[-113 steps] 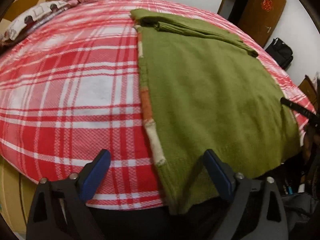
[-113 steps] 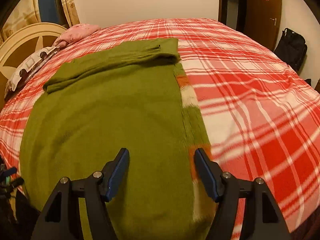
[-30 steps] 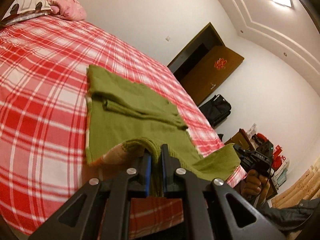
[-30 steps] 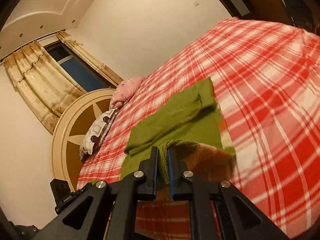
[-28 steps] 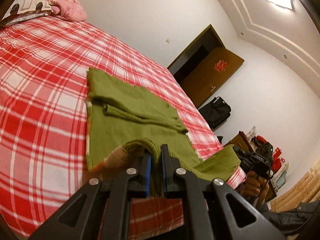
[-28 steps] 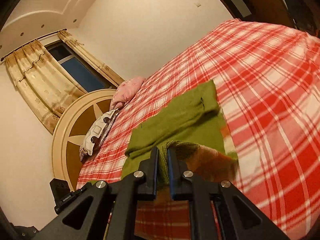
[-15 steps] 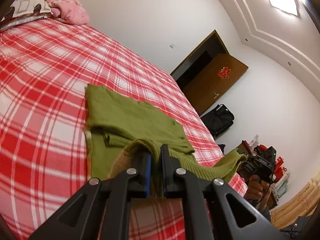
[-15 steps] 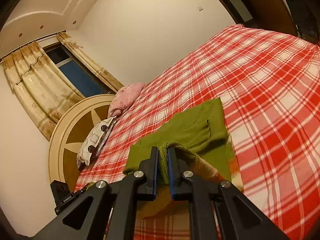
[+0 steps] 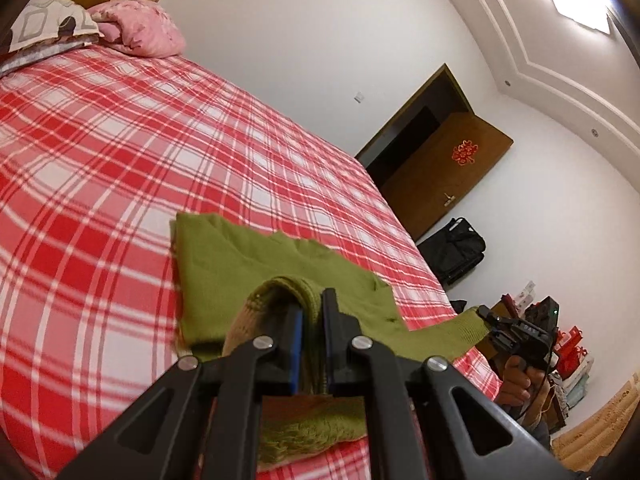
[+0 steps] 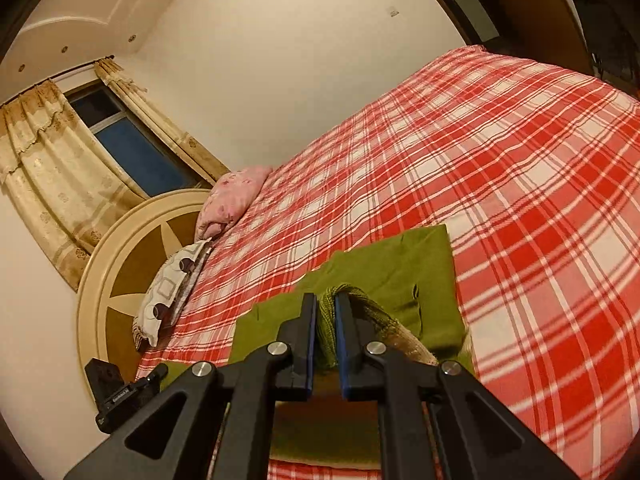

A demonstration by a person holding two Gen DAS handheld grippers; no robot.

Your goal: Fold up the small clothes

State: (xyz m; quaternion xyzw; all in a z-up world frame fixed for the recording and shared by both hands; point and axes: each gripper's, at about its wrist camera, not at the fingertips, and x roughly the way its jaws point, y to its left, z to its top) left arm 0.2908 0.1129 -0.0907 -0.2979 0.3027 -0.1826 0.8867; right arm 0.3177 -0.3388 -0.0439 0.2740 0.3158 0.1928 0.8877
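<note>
right now your left claw [image 9: 310,312] is pinching a bunched corner of the green sweater [image 9: 244,264], and your right claw [image 10: 326,312] is pinching the opposite corner the same way. both corners are raised off the bed [image 9: 100,160], with the knit hem arching over the fingers and a pale striped band showing underneath. the far part of the sweater lies flat and already folded on the red plaid cover.

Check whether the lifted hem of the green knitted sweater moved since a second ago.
Yes: the lifted hem, shut in the left gripper, travelled toward the pink pillow, covering the folded sleeves.
</note>
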